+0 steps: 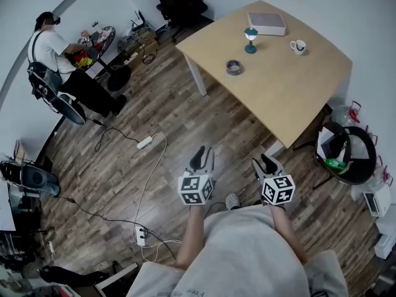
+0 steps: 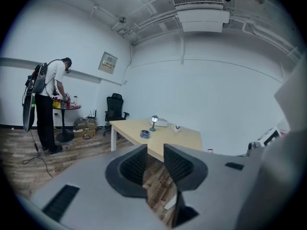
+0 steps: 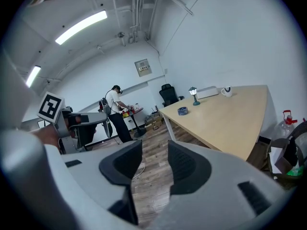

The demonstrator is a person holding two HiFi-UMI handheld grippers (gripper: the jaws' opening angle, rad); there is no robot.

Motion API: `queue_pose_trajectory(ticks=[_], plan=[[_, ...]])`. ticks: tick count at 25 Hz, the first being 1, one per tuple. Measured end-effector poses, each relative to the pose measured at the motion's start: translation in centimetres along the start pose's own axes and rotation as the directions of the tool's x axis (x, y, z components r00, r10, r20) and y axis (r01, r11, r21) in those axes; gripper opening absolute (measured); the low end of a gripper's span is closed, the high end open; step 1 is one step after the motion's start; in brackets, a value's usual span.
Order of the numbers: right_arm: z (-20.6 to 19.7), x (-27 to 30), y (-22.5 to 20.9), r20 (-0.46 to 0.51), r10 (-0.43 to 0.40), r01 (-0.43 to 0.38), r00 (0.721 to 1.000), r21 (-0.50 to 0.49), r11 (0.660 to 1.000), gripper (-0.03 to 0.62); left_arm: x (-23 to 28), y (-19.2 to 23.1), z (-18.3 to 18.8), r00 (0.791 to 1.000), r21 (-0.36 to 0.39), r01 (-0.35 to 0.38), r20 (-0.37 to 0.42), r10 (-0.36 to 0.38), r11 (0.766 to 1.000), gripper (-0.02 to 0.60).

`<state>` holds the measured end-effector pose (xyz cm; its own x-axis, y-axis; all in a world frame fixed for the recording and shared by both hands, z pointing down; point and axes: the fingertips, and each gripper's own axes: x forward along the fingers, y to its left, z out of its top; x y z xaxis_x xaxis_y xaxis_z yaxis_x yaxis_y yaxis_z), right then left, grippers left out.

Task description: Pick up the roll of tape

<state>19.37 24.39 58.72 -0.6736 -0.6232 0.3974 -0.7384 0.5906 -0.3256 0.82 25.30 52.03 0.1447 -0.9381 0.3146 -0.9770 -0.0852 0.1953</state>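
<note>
The roll of tape [image 1: 234, 67] is a small bluish ring lying flat on the light wooden table [image 1: 278, 85], near its left edge. It also shows far ahead in the left gripper view as the tape [image 2: 145, 134] and in the right gripper view as the tape [image 3: 183, 111]. My left gripper [image 1: 202, 156] and right gripper [image 1: 266, 163] hang side by side over the wooden floor, well short of the table. The left gripper [image 2: 155, 163] is open with nothing between its pads. The right gripper [image 3: 154, 163] is open and empty too.
On the table stand a small teal lamp [image 1: 250, 40], a white mug [image 1: 298, 46] and a flat box [image 1: 266, 23]. A power strip [image 1: 144, 143] with cables lies on the floor. A person [image 1: 55, 51] stands at a round table, back left. A dark bin [image 1: 346, 154] sits at the right.
</note>
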Motion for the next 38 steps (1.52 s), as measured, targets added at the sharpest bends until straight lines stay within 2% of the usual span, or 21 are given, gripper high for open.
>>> queue_pose_trajectory(ticks=[12,19,25,31,38], plan=[[0.3,4.9,2.7,-0.006,0.02,-0.02,1.0,0.002,1.0,0.153,0.1,5.4,-1.0,0.998,-0.038,-0.041,-0.038,0.039,0.998,0.1],[2.3,9.1,3.1,-0.018,0.055,-0.055,0.998,-0.016,0.998,0.15,2.0,8.3,0.6,0.998,-0.052,-0.068,-0.022,0.067,0.996,0.099],[4.6,12.3,3.2,-0.021,0.06,-0.061,0.998,-0.032,0.998,0.143,5.2,9.6,2.1,0.999,-0.054,-0.042,-0.021,0.041,0.998,0.1],[7.5,16.0,-0.1,-0.032,0.047,-0.048,0.998,-0.026,0.999,0.143,10.2,10.4,4.0,0.999,-0.053,-0.03,-0.026,0.028,0.998,0.099],[11.6,21.4,-3.0,-0.024,0.038,-0.039,0.999,-0.011,0.999,0.143,14.9,13.5,6.7,0.999,-0.064,-0.047,-0.025,0.046,0.997,0.1]])
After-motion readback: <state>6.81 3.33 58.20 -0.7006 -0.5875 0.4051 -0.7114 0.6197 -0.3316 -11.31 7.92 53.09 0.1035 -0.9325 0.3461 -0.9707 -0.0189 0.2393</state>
